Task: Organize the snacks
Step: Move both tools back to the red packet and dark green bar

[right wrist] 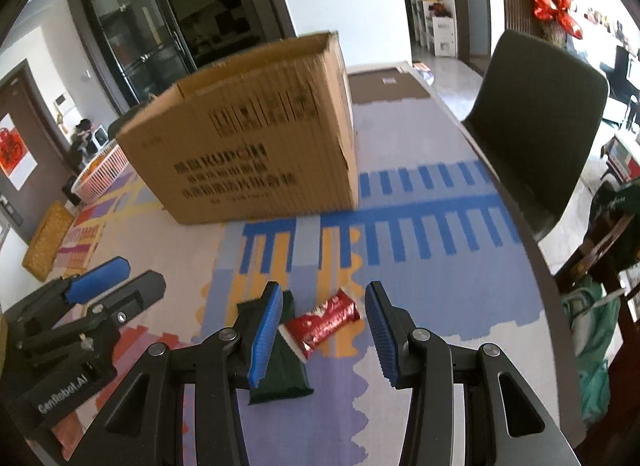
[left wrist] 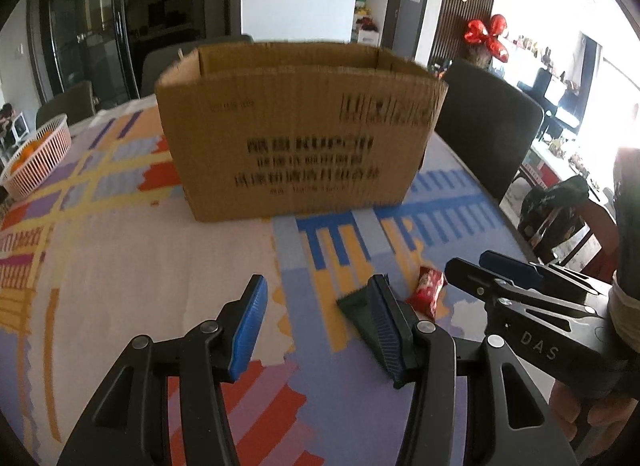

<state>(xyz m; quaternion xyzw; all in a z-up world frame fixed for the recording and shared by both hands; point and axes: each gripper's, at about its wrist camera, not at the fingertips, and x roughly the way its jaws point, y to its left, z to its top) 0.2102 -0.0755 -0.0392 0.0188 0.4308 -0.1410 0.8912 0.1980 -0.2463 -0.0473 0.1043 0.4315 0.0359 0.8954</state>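
On the bench (right wrist: 440, 266), under its bright patterned cloth, stands an open cardboard box (right wrist: 256, 145); whether any snack is inside cannot be seen. Two snacks lie in front of it, touching at one corner: a dark green packet (right wrist: 286, 370) and a smaller red packet (right wrist: 328, 320). Neither is picked up, so the sorting seems hardly begun. The left gripper (left wrist: 316, 326) is partly open and empty, the green packet beside its right finger. The right gripper (right wrist: 326, 330) hangs partly open around the red packet.
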